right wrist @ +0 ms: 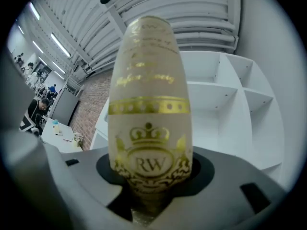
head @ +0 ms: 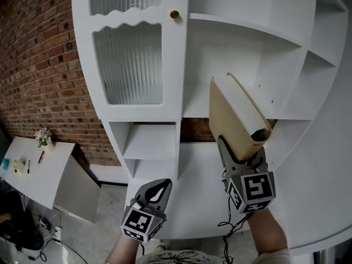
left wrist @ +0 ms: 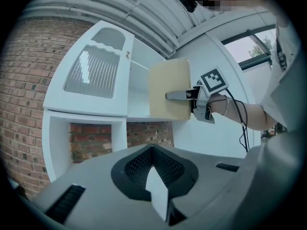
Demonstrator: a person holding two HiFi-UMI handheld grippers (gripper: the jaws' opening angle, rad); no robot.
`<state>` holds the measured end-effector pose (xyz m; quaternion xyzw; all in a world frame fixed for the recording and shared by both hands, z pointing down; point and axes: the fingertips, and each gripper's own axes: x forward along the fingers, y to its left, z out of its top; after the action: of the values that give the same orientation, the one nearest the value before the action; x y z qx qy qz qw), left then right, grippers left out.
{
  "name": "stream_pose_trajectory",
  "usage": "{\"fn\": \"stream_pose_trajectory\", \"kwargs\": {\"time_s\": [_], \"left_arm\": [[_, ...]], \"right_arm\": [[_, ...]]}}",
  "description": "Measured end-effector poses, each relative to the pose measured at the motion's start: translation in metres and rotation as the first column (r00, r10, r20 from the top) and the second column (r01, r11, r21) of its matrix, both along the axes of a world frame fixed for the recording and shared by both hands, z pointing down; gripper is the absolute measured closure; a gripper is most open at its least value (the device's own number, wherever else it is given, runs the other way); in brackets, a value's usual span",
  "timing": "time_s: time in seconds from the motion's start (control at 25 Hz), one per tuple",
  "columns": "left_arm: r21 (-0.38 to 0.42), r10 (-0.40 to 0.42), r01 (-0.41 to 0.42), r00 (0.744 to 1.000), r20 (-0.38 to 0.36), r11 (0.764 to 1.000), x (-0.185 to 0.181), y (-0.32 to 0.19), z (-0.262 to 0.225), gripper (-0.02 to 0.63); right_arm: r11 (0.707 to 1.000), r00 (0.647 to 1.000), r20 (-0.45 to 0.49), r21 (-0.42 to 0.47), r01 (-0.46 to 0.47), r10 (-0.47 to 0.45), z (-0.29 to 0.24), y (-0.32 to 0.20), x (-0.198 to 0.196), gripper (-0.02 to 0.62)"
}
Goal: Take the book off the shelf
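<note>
a red brick wall [head: 38, 54] stood behind a tall white shelf unit [head: 236, 54] with a ribbed glass door [head: 129, 65] and brass knob [head: 175, 14], while a small white table [head: 44, 175] bearing a little flower pot [head: 43, 137] sat at the left on the grey floor [head: 93, 230].

The book [right wrist: 149, 104] has a cream, matt, faintly grainy cover with shiny gold-foil stamping on its spine; the shelf [head: 250, 37] is smooth white painted board with a soft sheen; its door pane [head: 131, 65] is ribbed glass; the knob [head: 175, 14] is glossy brass-coloured metal; the wall [head: 38, 59] is rough red brick.
</note>
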<state>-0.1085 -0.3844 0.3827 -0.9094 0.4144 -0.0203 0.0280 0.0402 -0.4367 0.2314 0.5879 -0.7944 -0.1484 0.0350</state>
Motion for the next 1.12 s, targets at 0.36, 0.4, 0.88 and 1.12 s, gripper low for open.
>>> {"fn": "stream_pose_trajectory", "kwargs": {"time_s": [0.36,0.4,0.88,1.12], "left_arm": [[-0.015,0.016,-0.016,1.0,-0.005,1.0,0.021,0.022,0.009,0.594],[-0.012,0.016,-0.016,1.0,-0.007,1.0,0.022,0.025,0.01,0.594],[-0.042,-0.034,0.034,0.999,0.001,0.999,0.004,0.028,0.03,0.594],[-0.065,-0.039,0.04,0.999,0.011,0.997,-0.001,0.021,0.034,0.594]], "right_arm": [[0.98,0.989,0.131,-0.173,0.093,-0.071,0.122,0.043,-0.009,0.37],[0.974,0.989,0.129,-0.203,0.097,-0.072,0.137,0.045,-0.01,0.37],[0.971,0.989,0.13,-0.221,0.096,-0.069,0.189,0.071,-0.018,0.37],[0.966,0.989,0.133,-0.241,0.097,-0.066,0.193,0.066,-0.023,0.371]]}}
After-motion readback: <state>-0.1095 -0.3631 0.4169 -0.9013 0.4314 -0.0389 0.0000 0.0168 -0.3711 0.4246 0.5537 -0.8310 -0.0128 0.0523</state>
